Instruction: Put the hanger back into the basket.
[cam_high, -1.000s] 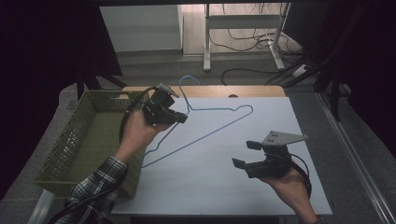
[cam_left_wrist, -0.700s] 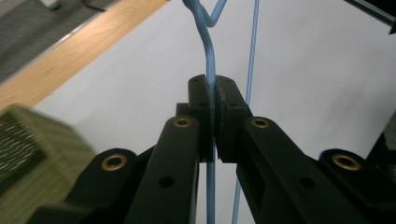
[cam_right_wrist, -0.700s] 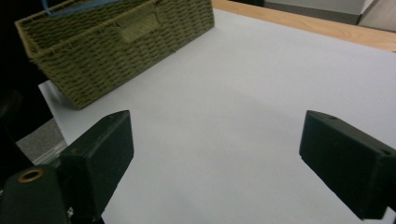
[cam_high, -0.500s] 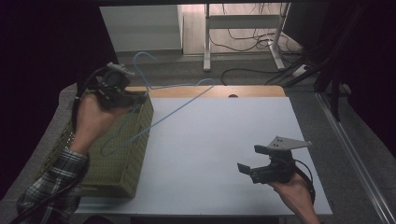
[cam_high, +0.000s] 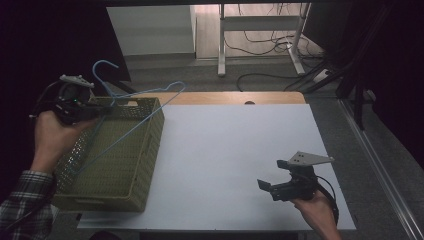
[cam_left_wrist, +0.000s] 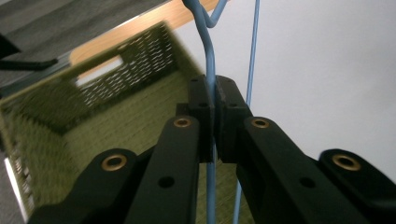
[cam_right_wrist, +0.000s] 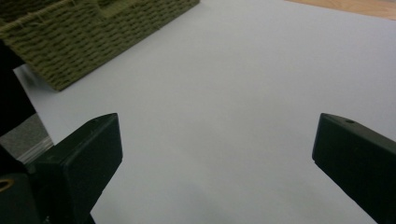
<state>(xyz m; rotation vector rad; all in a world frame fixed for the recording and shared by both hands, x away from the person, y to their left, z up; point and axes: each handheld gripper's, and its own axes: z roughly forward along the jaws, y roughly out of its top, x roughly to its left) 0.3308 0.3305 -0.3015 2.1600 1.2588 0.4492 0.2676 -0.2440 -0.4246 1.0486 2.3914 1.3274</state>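
From the high view the left gripper (cam_high: 102, 111) sat at the left edge of the frame, above the near-left side of a woven olive-green basket (cam_high: 135, 172), and a thin light-blue wire hanger (cam_high: 135, 127) hung from it, slanting across the basket's open top with its hook poking up toward the upper left. What that view couldn't settle, the left gripper view did: the two black jaws were pressed together on the hanger's wire (cam_left_wrist: 208, 70), which ran straight up between the pads, with a second strand of the same hanger just to the right of them. That close-up also showed the basket's wall (cam_left_wrist: 126, 65) as a blurry lattice with a slot handle cut in it, and nothing could be made out lying on the bit of basket floor in sight. The basket stood on the left part of a smooth pale sheet covering the table (cam_high: 240, 150), with a strip of bare wood showing along the far edge. The right gripper (cam_high: 272, 189) was down in the lower right of the high view, well apart from the basket, held low over the sheet. Its own view had the jaws spread wide at the two bottom corners with nothing between them, just plain white surface (cam_right_wrist: 224, 116) and a ropey, braided-looking corner of the basket (cam_right_wrist: 93, 32) in the upper left.
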